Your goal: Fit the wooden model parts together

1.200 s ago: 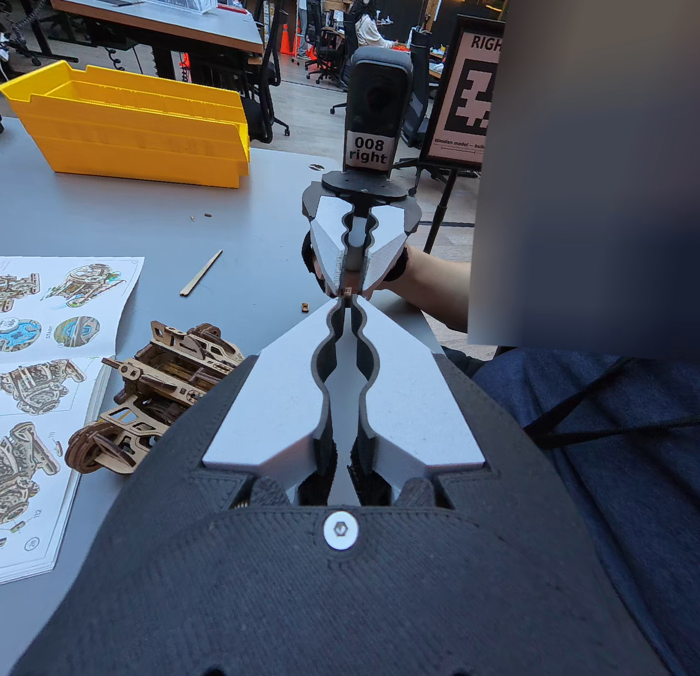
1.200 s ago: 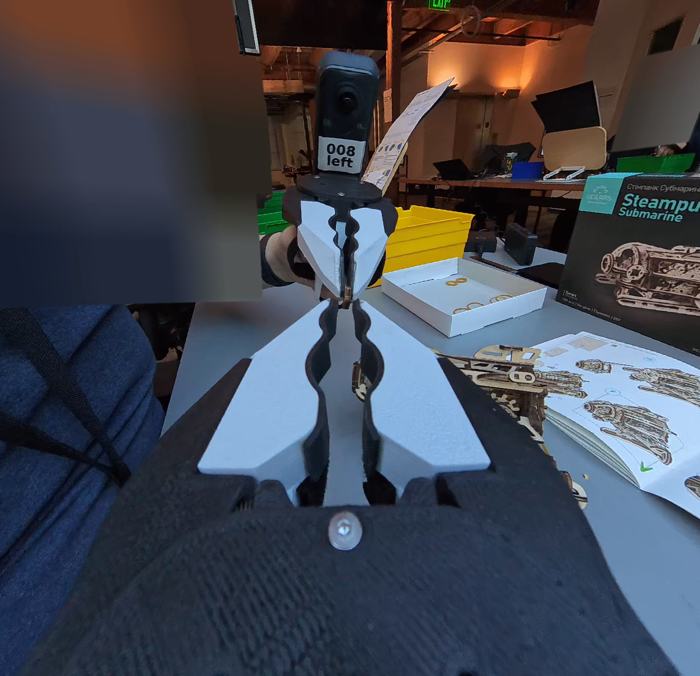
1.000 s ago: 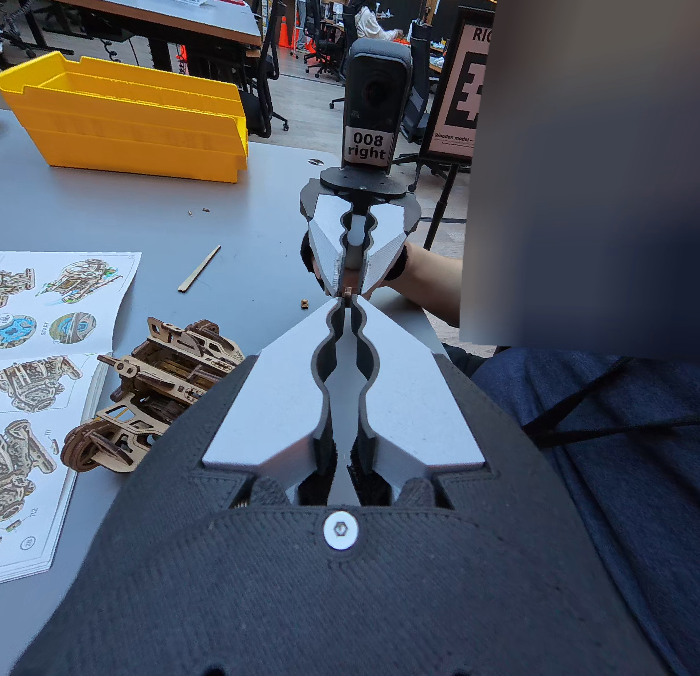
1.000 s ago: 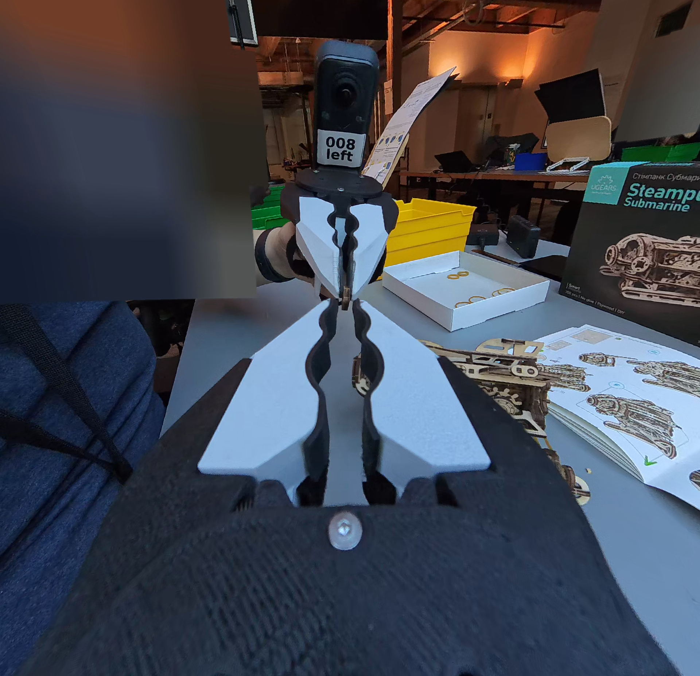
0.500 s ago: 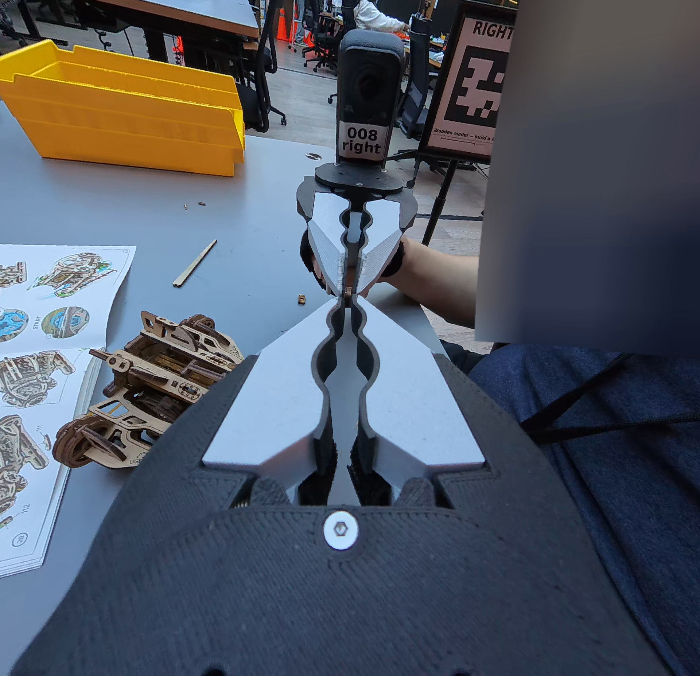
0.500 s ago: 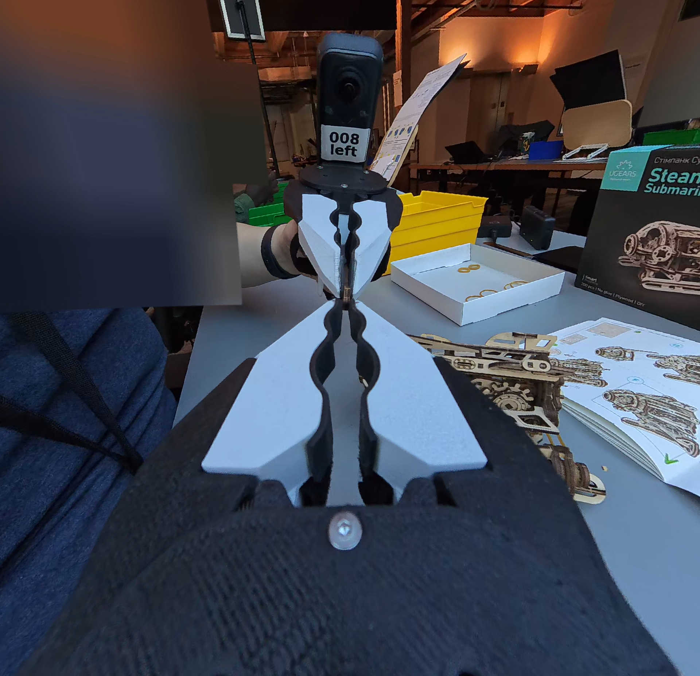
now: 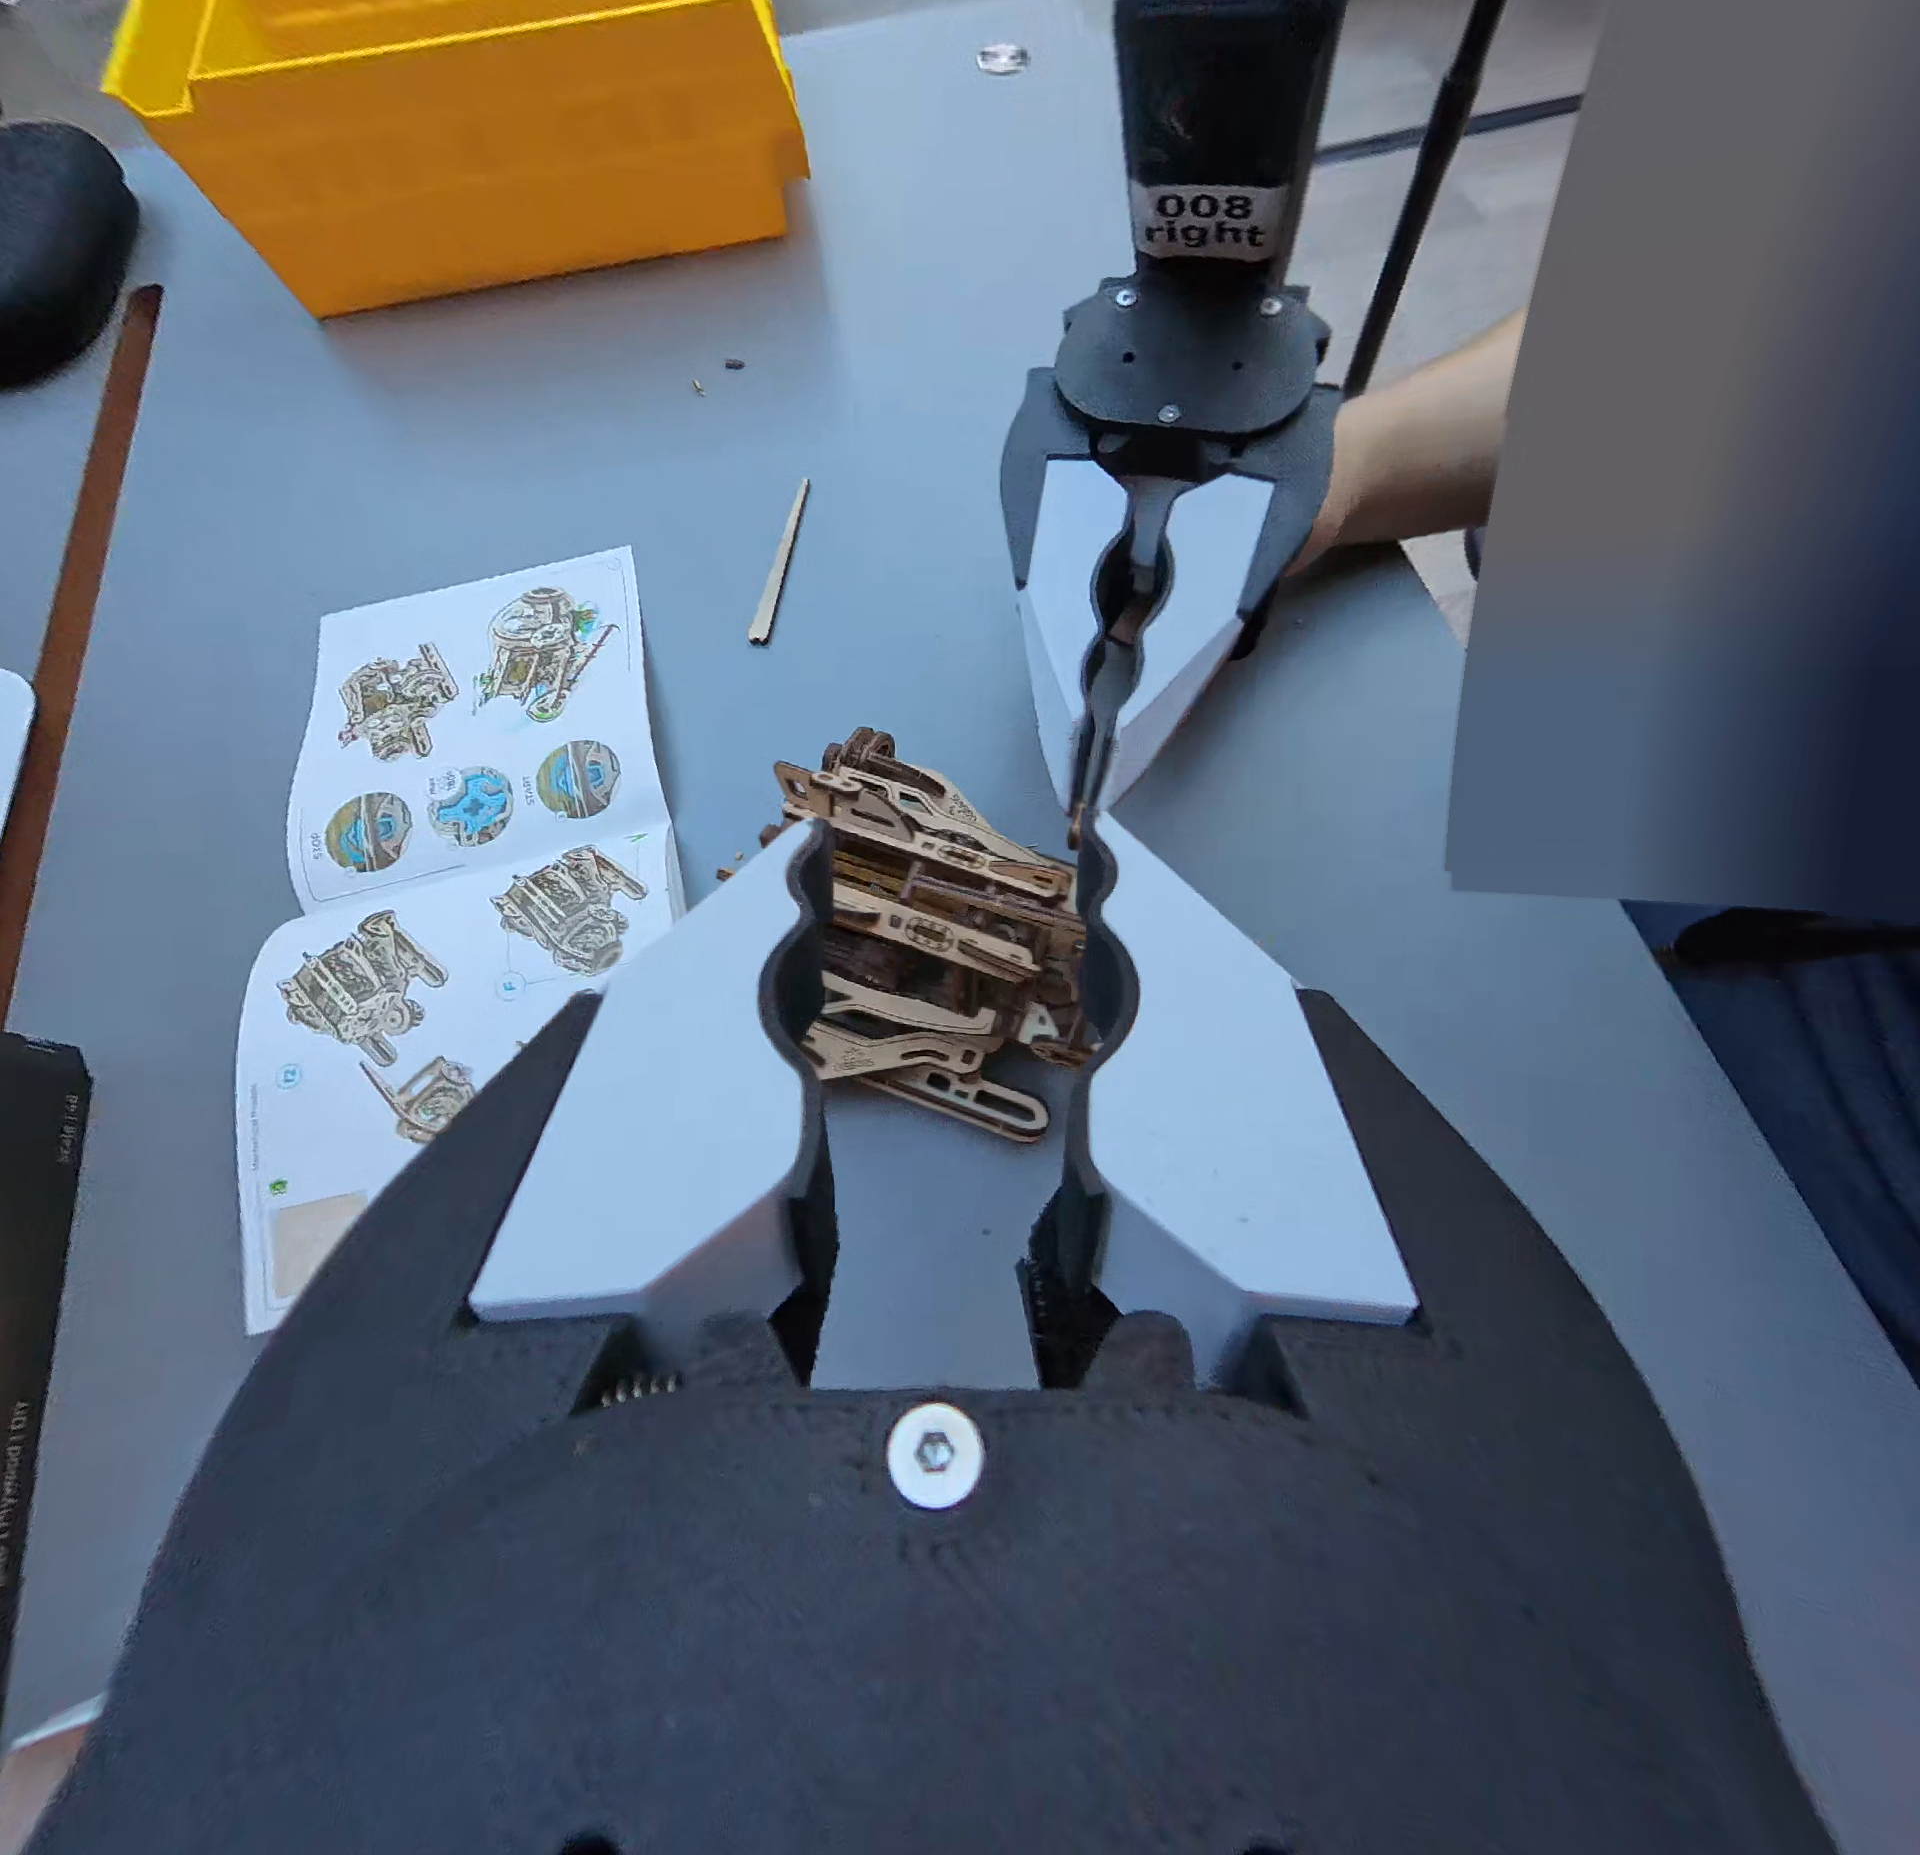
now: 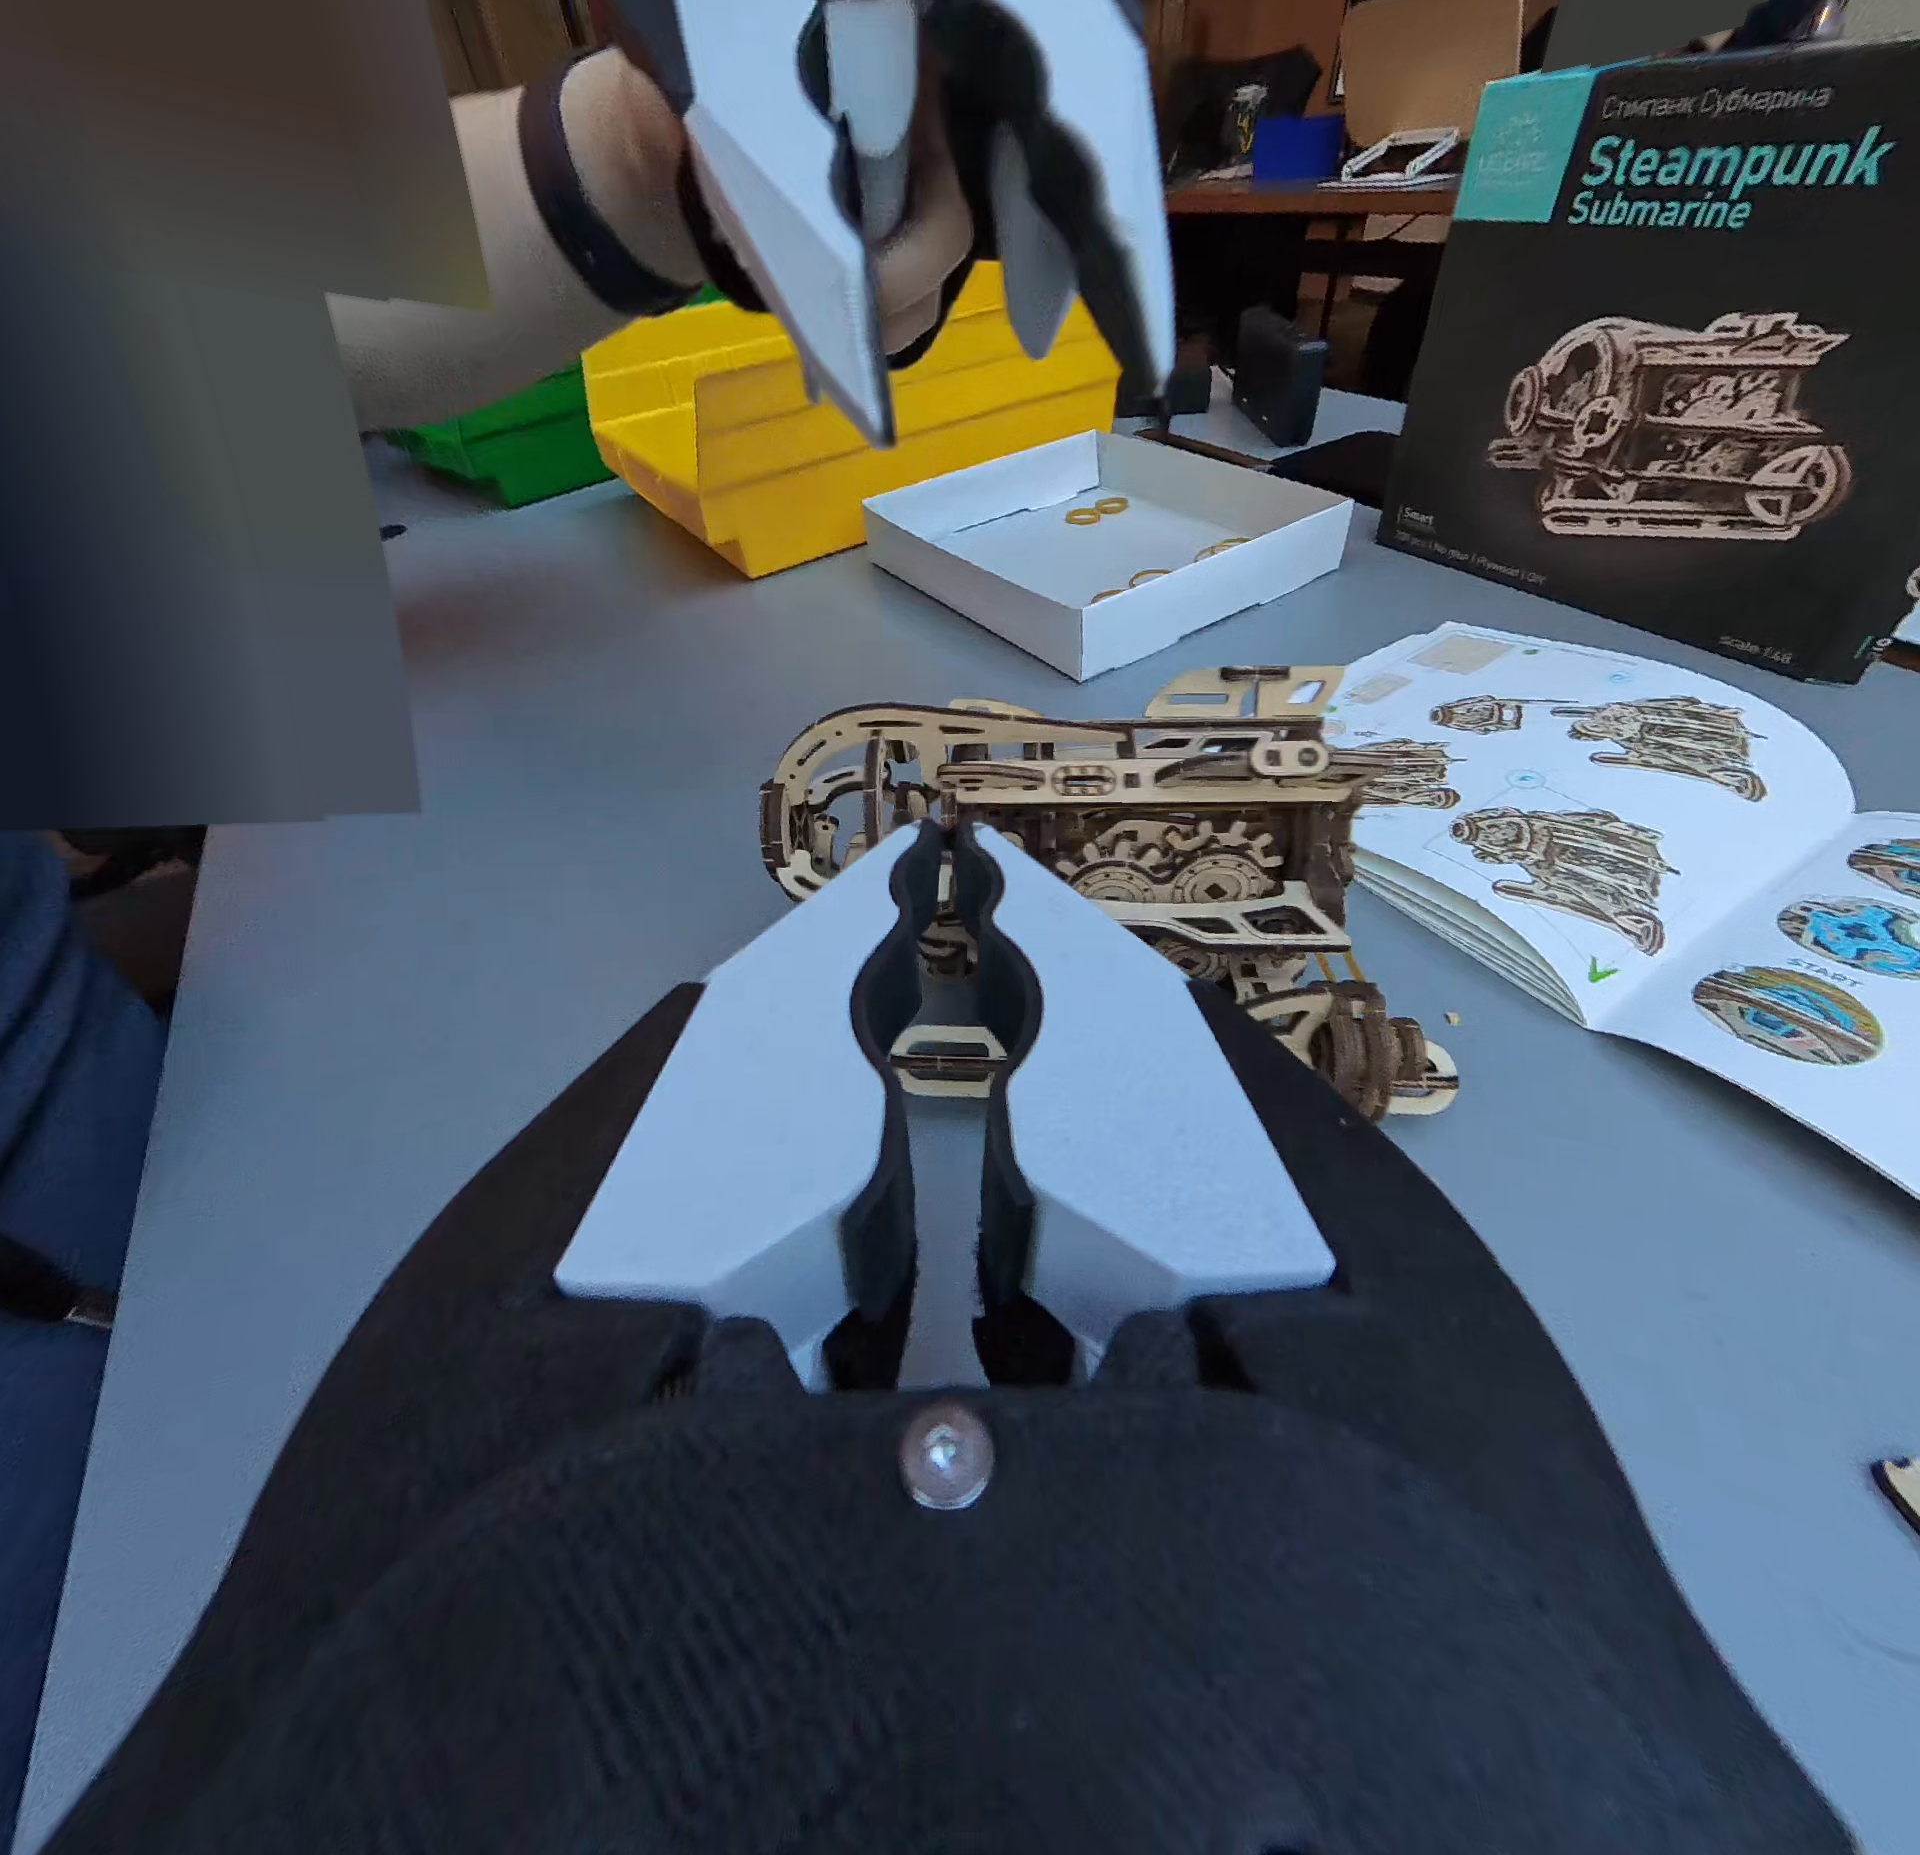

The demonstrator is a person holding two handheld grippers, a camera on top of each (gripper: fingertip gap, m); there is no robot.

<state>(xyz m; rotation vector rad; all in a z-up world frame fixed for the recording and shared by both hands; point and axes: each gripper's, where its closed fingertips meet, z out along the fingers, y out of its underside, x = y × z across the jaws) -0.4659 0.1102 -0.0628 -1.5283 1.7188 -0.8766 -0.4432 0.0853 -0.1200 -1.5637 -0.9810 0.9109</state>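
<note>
Hovering above the grey table point(image 7: 499, 455), the left gripper point(image 7: 951, 849) had its fingers spread wide, with nothing between them; through the gap the wooden model point(image 7: 935, 932) showed lying on the table's bare middle. The right gripper point(image 7: 1081, 808) faced it from the far side, fingers pressed together on a small wooden part point(image 7: 1076, 823) at their tips. That part hung just beside the tip of the left gripper's right finger; whether they touched could not be told.

From the right wrist view, the right gripper point(image 8: 948, 837) was pinched nearly closed just in front of the model point(image 8: 1091, 818), and the small piece between its tips was too tiny to make out clearly. The left gripper point(image 8: 1018, 392) hung blurred overhead.

Beyond the model, a shallow white box point(image 8: 1101, 621) sat on the table, holding a few small yellow rings point(image 8: 1096, 510) scattered over its floor. Behind that stood a yellow bin point(image 8: 748, 423), tipped so its open side showed; its contents could not be seen. A green bin point(image 8: 499, 444) lay beside it toward the table's edge. The open instruction booklet point(image 8: 1662, 849) lay just right of the model, touching or nearly so, and the dark kit box point(image 8: 1662, 351) stood upright at the far right corner. A thin wooden stick point(image 7: 779, 564) rested on the table between the yellow bin point(image 7: 468, 122) and the model.
</note>
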